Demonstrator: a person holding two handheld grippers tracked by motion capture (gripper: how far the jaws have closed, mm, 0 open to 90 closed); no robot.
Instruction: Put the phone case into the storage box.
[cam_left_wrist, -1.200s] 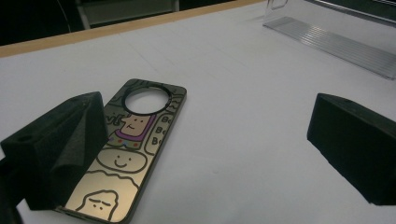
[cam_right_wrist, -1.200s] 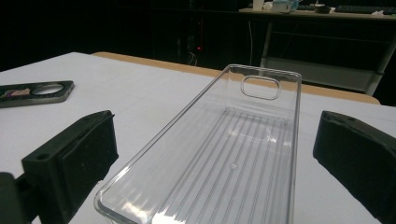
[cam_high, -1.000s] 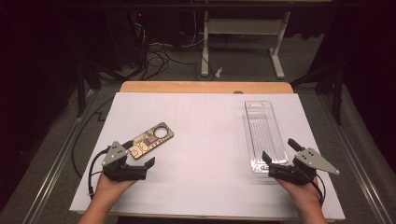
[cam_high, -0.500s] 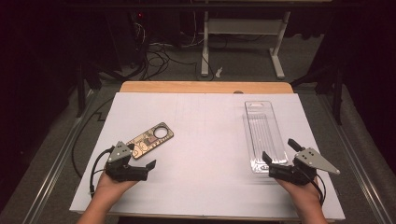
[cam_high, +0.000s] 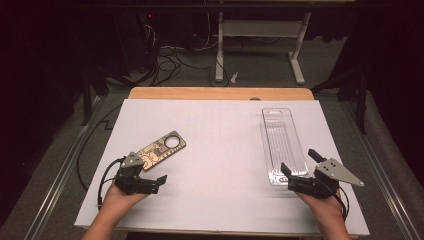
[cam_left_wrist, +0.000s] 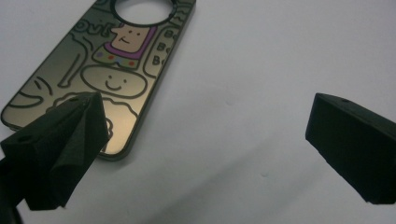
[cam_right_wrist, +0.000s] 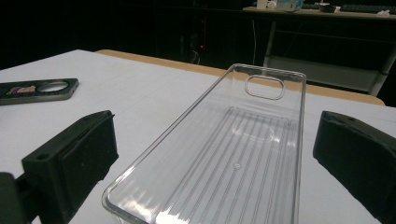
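A gold card (cam_high: 160, 148) with cartoon drawings and a round hole lies flat on the left of the white sheet. My left gripper (cam_high: 147, 175) hovers at the card's near end, open. In the left gripper view the left fingertip (cam_left_wrist: 70, 140) overlaps the card's (cam_left_wrist: 107, 60) near corner, and bare sheet lies between the jaws (cam_left_wrist: 205, 121). A clear ribbed plastic tray (cam_high: 282, 145) lies lengthwise on the right. My right gripper (cam_high: 300, 162) is open at its near end, one jaw on each side of the tray (cam_right_wrist: 243, 154). The card (cam_right_wrist: 39, 89) also appears far left in that view.
A white sheet (cam_high: 220, 165) covers the table, with a wooden edge (cam_high: 220, 93) along the far side. Beyond it are a dark floor with cables (cam_high: 170, 55) and a white desk frame (cam_high: 260, 45). A black cable (cam_high: 102, 175) loops from the left gripper.
The left gripper has shifted slightly right and toward the card's near end. The right gripper, card and tray have not moved.
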